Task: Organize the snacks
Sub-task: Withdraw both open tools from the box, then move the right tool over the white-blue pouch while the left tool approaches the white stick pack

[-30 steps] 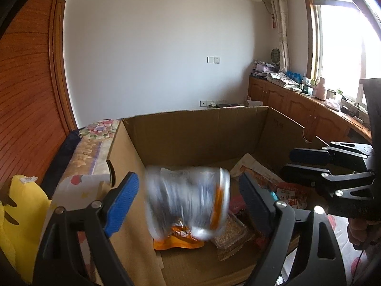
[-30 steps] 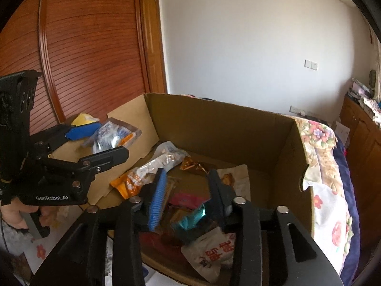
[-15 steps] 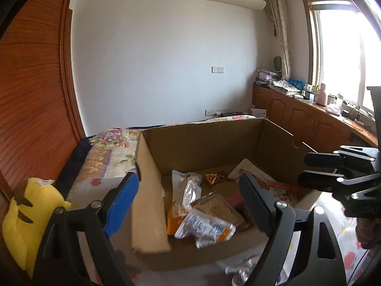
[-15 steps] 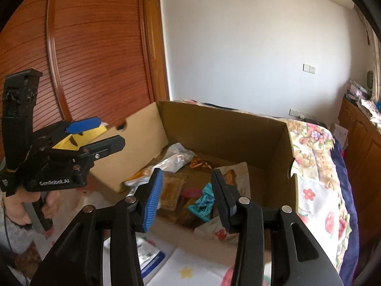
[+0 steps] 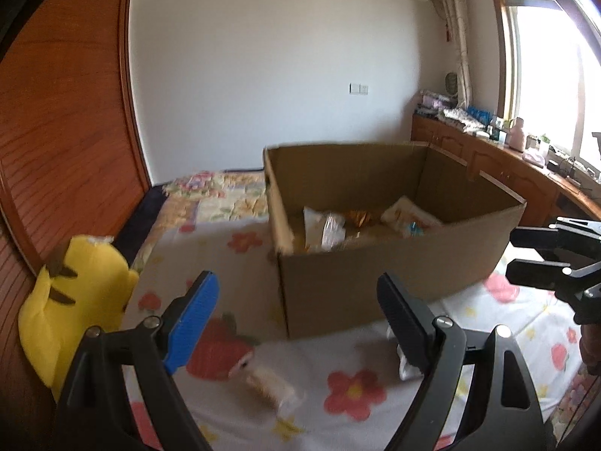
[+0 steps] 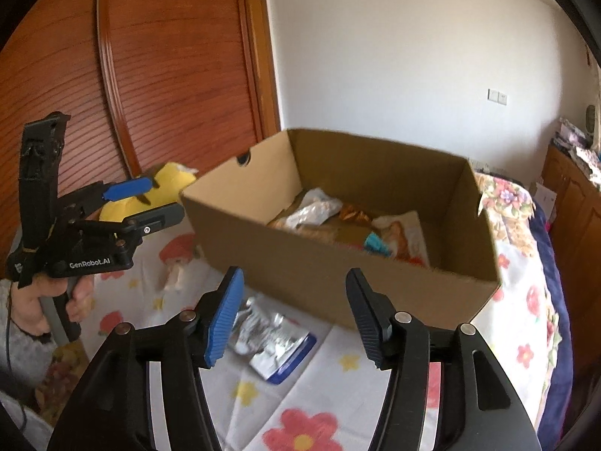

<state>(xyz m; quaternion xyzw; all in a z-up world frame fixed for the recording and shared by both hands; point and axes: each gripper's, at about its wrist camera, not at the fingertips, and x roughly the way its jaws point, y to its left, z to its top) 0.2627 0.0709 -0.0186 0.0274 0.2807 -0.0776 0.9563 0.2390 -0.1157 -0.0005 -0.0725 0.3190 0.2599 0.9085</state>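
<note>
Both hand-held grippers have drawn back from the cardboard box (image 6: 338, 263), left hand-held gripper (image 5: 296, 323) wide and empty, right hand-held gripper (image 6: 295, 315) just opening, empty, above the silver packet (image 6: 274, 342) likely next.

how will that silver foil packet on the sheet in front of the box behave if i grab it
The silver foil packet looks crinkled and puffy, so it will probably flex and crumple rather than stay stiff. Its shiny film may be slippery between the pads. It lies flat on the flowered sheet, so it is unlikely to roll, and it seems light for its size.
</note>
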